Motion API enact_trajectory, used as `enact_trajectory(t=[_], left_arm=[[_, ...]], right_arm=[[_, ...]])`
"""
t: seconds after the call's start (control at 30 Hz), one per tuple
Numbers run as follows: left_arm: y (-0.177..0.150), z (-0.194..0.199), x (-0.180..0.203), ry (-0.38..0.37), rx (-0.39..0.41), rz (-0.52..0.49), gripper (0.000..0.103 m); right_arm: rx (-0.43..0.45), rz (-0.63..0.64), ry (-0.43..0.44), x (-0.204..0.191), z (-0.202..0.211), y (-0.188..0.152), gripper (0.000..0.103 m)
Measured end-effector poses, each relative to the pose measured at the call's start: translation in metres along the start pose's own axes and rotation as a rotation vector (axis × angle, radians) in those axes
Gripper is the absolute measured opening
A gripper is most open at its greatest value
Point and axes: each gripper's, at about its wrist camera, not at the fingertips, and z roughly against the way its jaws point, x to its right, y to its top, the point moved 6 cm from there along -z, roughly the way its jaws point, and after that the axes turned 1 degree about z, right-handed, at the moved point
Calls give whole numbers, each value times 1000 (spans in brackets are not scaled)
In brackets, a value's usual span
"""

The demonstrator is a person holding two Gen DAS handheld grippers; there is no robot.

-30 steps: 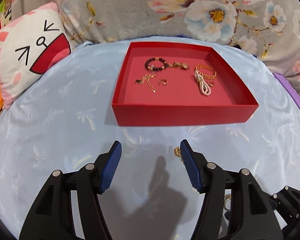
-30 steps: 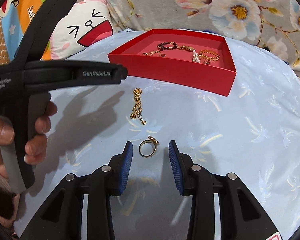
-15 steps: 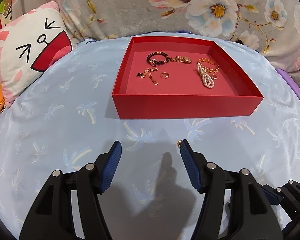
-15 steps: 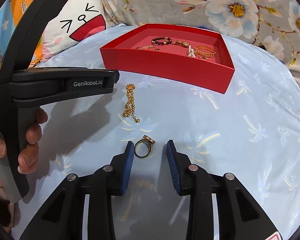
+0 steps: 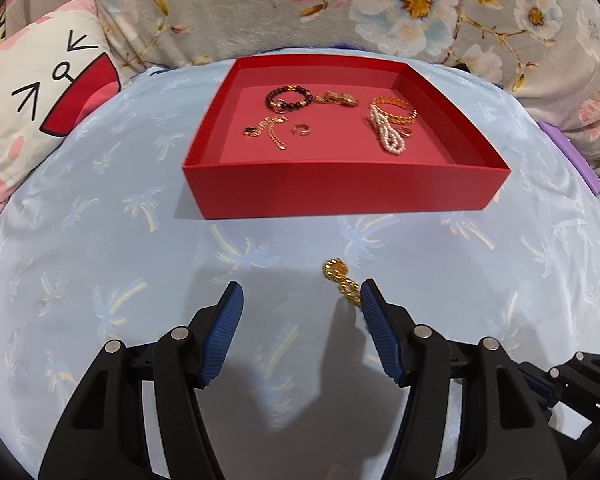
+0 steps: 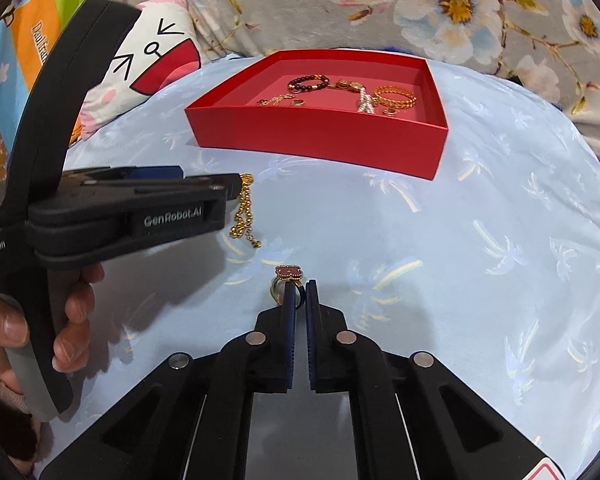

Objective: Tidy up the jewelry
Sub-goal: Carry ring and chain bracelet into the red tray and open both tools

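A gold ring [image 6: 287,273] with a red clover face stands on the blue cloth, its band pinched between the pads of my right gripper [image 6: 299,286], which is shut on it. A gold chain bracelet [image 5: 342,280] lies loose on the cloth, just inside the right finger of my open left gripper [image 5: 302,292]. From the right wrist view the same chain [image 6: 244,216] runs out from under the left gripper [image 6: 140,208]. Beyond it, the red tray [image 5: 340,196] holds a dark bead bracelet [image 5: 289,97], a pearl strand [image 5: 388,136], a gold bangle [image 5: 394,110] and other small gold pieces.
A light blue cloth [image 5: 100,280] with a palm print covers the rounded surface. A cartoon-face pillow [image 5: 40,100] lies at the far left, a floral blanket [image 5: 380,8] behind the tray, a purple object [image 5: 572,160] at the right edge. A person's hand [image 6: 72,320] grips the left gripper's handle.
My right gripper's jaws have closed from either side of the ring onto its band, and the ring now stands up with its red face showing. The left gripper stays open and has hardly shifted.
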Motion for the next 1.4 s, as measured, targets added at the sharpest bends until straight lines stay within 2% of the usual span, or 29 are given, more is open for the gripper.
enact_trajectory(t=[0.27, 0.6, 0.73, 0.83, 1.03, 1.27, 1.4], left_arm=[[4, -15, 13, 16, -12, -25, 58], [9, -17, 19, -52, -8, -29, 5], [8, -14, 20, -102, -12, -15, 4], [7, -7, 20, -111, -1, -16, 4], [15, 23, 12, -148, 39, 0, 4], [43, 66, 0, -176, 105, -5, 4], [71, 87, -1, -174, 158, -31, 4]], right_arm=[[1, -43, 5, 13, 3, 0, 4], [6, -76, 18, 22, 6, 1, 4], [10, -88, 20, 26, 6, 1, 4], [17, -96, 19, 28, 9, 2, 4], [42, -125, 33, 37, 18, 6, 4], [92, -146, 39, 48, 38, 22, 4], [114, -126, 54, 49, 49, 39, 4]])
